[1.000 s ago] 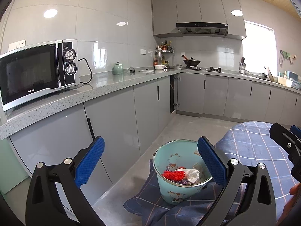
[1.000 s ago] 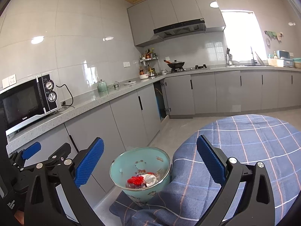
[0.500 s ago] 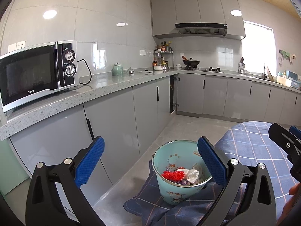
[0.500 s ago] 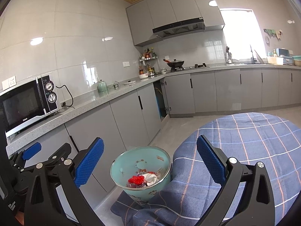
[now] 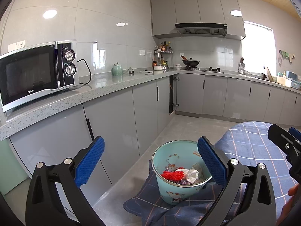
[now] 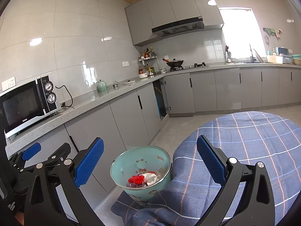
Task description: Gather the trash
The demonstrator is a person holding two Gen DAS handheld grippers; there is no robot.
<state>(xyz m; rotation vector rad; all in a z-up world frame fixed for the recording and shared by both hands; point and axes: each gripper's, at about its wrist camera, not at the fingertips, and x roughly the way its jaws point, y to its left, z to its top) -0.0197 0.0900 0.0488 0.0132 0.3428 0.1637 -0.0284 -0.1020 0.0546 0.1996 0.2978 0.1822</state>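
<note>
A small teal pail point(image 5: 178, 156) point(image 6: 140, 161) with cartoon prints stands on the hanging edge of a blue checked tablecloth point(image 5: 248, 148) point(image 6: 248, 143). Inside it lie a red fuzzy piece point(image 5: 173, 175) point(image 6: 136, 179) and white crumpled paper point(image 5: 191, 174) point(image 6: 150, 177). My left gripper point(image 5: 150, 162) is open and empty, held above and in front of the pail. My right gripper point(image 6: 149, 162) is open and empty too, with the pail between and beyond its fingers. The left gripper point(image 6: 31, 151) shows at the left edge of the right wrist view.
A grey counter point(image 5: 105, 88) with cabinets runs along the left and back walls. A microwave point(image 5: 37, 73) sits on it, plus a green teapot point(image 5: 117, 69), a spice rack and a wok point(image 5: 191, 62) on the stove. Grey floor point(image 5: 188, 124) lies between cabinets and table.
Both views shift only slightly. The pail, its contents and both open grippers stay as they were.
</note>
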